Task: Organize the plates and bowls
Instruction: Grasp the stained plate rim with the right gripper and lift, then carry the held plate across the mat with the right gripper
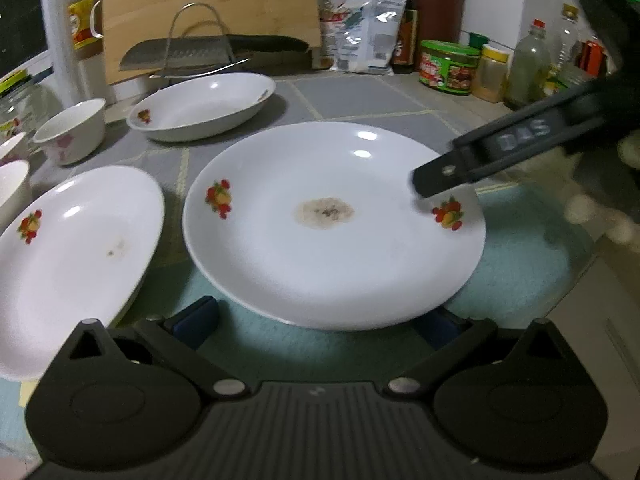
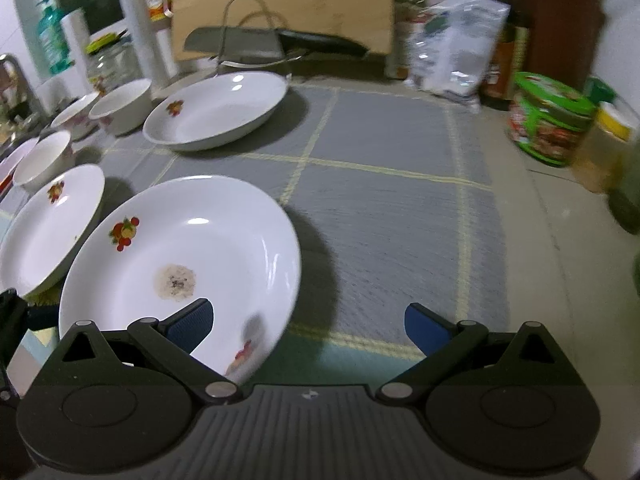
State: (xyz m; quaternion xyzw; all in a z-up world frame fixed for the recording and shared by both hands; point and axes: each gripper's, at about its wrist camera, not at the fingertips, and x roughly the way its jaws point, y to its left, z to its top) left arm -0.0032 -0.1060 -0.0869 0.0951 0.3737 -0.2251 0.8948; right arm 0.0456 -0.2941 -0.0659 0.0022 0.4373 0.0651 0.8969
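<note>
The stained plate (image 1: 334,224) lies between both wide-open, empty claws, left (image 1: 320,320) at its near rim, right (image 2: 308,322) overlapping its right edge.

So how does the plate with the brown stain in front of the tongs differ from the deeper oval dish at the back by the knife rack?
The white round plate with fruit decals carries a brown stain at its centre; the white oval dish looks clean inside. The plate is shallow and sits tilted in the right wrist view; the dish has higher walls and rests flat on the grey mat. The plate shows two decals, the dish one. Both are glossy white with the same fruit motif.
</note>
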